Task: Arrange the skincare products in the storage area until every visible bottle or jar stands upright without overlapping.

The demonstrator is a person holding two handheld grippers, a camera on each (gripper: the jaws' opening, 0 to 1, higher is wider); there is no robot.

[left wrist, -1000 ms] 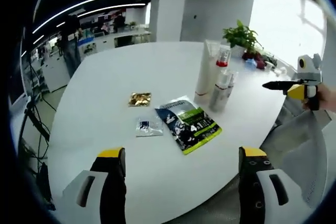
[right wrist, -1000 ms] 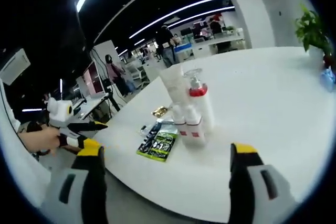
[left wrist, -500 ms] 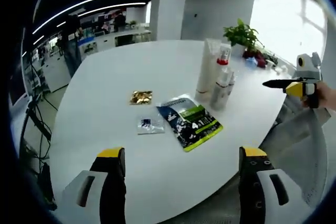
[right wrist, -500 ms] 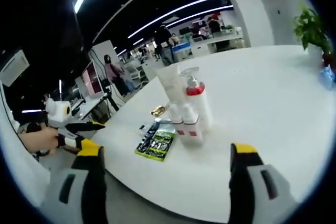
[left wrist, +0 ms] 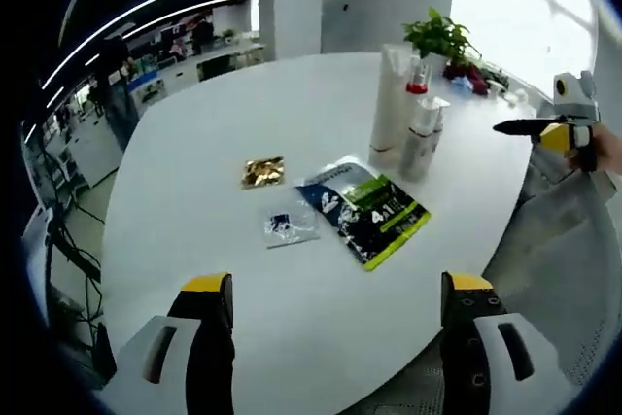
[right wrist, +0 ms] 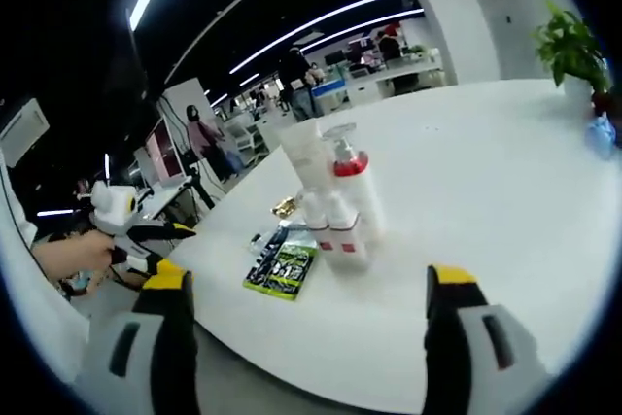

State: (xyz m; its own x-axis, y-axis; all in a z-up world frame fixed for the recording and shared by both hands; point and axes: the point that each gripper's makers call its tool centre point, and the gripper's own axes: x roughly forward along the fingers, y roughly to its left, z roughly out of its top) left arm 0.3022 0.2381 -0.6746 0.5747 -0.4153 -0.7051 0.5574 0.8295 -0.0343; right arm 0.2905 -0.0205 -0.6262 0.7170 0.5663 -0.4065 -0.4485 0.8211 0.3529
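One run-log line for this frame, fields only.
left gripper: open, free | right gripper: open, free | bottles: upright, clustered | sachets: flat on table

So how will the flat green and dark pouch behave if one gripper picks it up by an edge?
The green and dark pouch lies flat on the white table, so it is probably thin and light. It will likely droop rather than stay stiff. Its surface looks glossy, so it may slip between the jaws.

A green potted plant (left wrist: 439, 36) stands at the round white table's (left wrist: 214, 123) far edge, with office desks (right wrist: 389, 73) beyond.
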